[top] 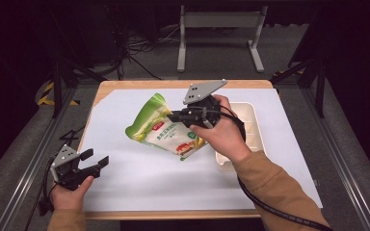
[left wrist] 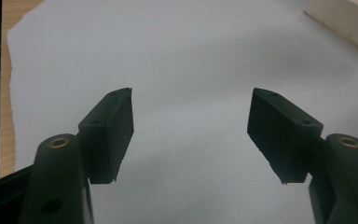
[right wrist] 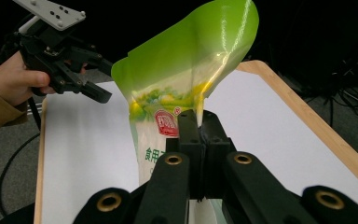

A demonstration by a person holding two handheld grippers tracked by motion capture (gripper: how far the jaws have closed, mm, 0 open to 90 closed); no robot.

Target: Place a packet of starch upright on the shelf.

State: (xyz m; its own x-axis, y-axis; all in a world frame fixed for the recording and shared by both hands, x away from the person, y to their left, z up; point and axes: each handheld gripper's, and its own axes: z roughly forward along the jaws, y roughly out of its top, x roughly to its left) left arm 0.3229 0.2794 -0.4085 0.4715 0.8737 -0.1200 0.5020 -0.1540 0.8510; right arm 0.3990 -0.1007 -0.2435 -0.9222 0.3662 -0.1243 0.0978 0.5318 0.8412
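1. We see our right gripper (top: 177, 116) clamped on the green bag (top: 166, 127), lifted at frame centre.
2. Our left gripper (top: 98, 159), lower left, has its 2 jaws apart over the white sheet (top: 139, 173).

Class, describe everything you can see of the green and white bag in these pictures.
The green and white bag is a glossy, soft plastic pouch: bright green top, pale printed front with a red label and green characters. It hangs tilted above the white sheet, its top edge curling. The right hand-held gripper is shut on one edge; nothing else visibly touches it.
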